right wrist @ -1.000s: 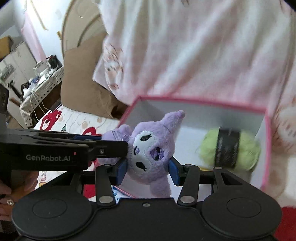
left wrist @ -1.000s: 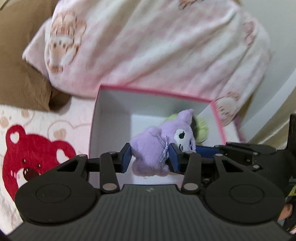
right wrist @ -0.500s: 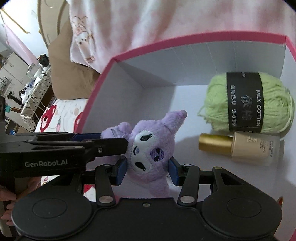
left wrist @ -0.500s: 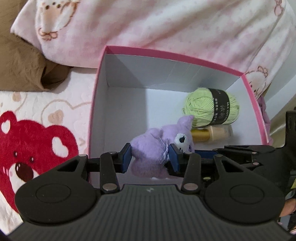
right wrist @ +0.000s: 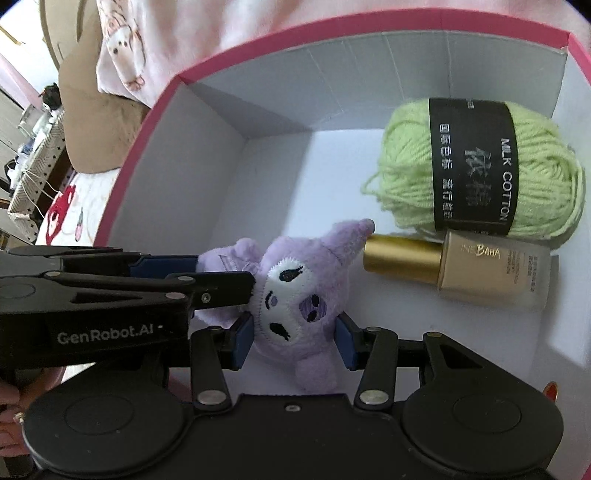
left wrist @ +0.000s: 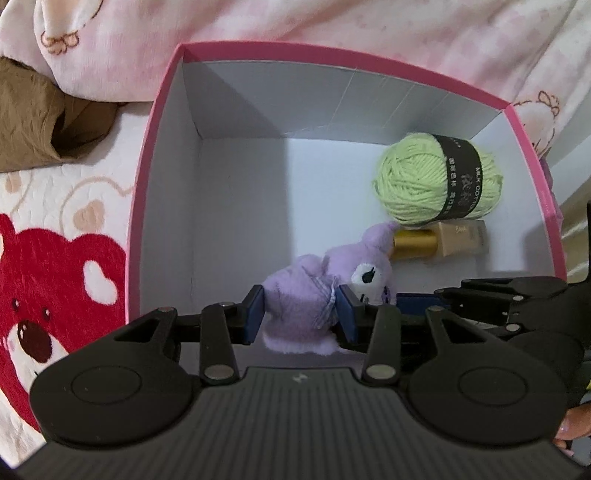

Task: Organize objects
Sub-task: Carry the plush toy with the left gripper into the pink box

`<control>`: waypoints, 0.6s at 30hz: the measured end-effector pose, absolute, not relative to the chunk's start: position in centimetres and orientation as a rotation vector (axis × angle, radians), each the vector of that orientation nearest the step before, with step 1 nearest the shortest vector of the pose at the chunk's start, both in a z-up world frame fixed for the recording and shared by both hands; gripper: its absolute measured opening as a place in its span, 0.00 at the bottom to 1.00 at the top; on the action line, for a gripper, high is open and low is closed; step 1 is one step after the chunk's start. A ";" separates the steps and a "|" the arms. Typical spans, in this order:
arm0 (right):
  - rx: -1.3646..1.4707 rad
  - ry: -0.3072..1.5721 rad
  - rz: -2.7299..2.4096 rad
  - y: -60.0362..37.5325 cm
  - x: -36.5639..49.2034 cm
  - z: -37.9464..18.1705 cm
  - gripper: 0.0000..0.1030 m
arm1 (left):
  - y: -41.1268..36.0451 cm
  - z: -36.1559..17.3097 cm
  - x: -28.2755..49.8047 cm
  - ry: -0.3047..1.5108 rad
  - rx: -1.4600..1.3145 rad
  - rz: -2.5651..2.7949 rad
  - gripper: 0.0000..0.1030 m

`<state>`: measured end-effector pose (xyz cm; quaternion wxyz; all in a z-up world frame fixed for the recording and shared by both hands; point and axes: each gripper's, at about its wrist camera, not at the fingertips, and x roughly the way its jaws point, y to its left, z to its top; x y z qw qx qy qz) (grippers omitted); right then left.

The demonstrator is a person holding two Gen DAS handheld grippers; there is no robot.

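A purple plush toy [left wrist: 306, 295] is held by both grippers over the near part of a pink-rimmed white box [left wrist: 236, 206]. My left gripper [left wrist: 301, 319] is shut on the plush's body. My right gripper [right wrist: 295, 339] is shut on the plush's head [right wrist: 295, 291]. The left gripper reaches in from the left in the right wrist view [right wrist: 221, 284]. Inside the box lie a green yarn ball [right wrist: 476, 166] with a black band and a gold-capped foundation bottle [right wrist: 454, 269], both at the right side. The yarn [left wrist: 436, 181] and bottle [left wrist: 439, 242] also show in the left wrist view.
The box's rim [right wrist: 155, 107] sits on a bed sheet with a red bear print [left wrist: 48, 295]. A pink bear-print duvet [left wrist: 332, 26] lies behind the box. A brown pillow [left wrist: 33, 122] lies at the back left. A cluttered table [right wrist: 29, 147] stands far left.
Both grippers, holding the plush, have moved forward and down into the box. The yarn and bottle have come into full view and look larger.
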<state>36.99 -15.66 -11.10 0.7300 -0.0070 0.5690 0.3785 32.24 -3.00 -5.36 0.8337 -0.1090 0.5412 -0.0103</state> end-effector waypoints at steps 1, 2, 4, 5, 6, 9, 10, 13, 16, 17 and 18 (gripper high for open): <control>-0.021 1.255 0.832 -15.7 36.9 -11.1 0.50 | -3.0 -5.4 32.2 1.148 -0.230 -0.018 0.39; -0.027 1.255 0.832 -15.7 36.9 -11.1 0.50 | -3.1 -5.4 32.2 1.149 -0.230 -0.015 0.39; -0.023 1.261 0.831 -15.7 37.0 -11.1 0.50 | -3.1 -5.4 32.2 1.145 -0.236 -0.007 0.40; -0.021 1.263 0.829 -15.7 37.0 -11.1 0.51 | -3.1 -5.4 32.2 1.141 -0.236 -0.001 0.41; -0.018 1.268 0.824 -15.7 37.1 -11.1 0.53 | -3.1 -5.4 32.2 1.132 -0.235 0.004 0.41; -0.021 1.275 0.814 -15.8 37.1 -11.2 0.53 | -3.4 -5.4 32.2 1.110 -0.223 0.011 0.42; -0.019 1.273 0.812 -15.8 37.0 -11.1 0.54 | -3.4 -5.3 32.2 1.104 -0.220 0.012 0.42; -0.004 1.265 0.818 -16.2 36.9 -10.7 0.59 | -3.4 -5.1 32.1 1.077 -0.212 0.016 0.42; 0.004 1.241 0.834 -16.4 36.3 -10.0 0.64 | -3.3 -4.5 31.9 1.053 -0.215 0.013 0.44; -0.001 1.229 0.841 -16.5 36.0 -9.7 0.64 | -3.3 -4.3 31.7 1.046 -0.218 0.014 0.44; -0.007 1.212 0.835 -16.6 35.8 -9.4 0.64 | -3.2 -4.1 31.7 1.040 -0.219 0.015 0.44</control>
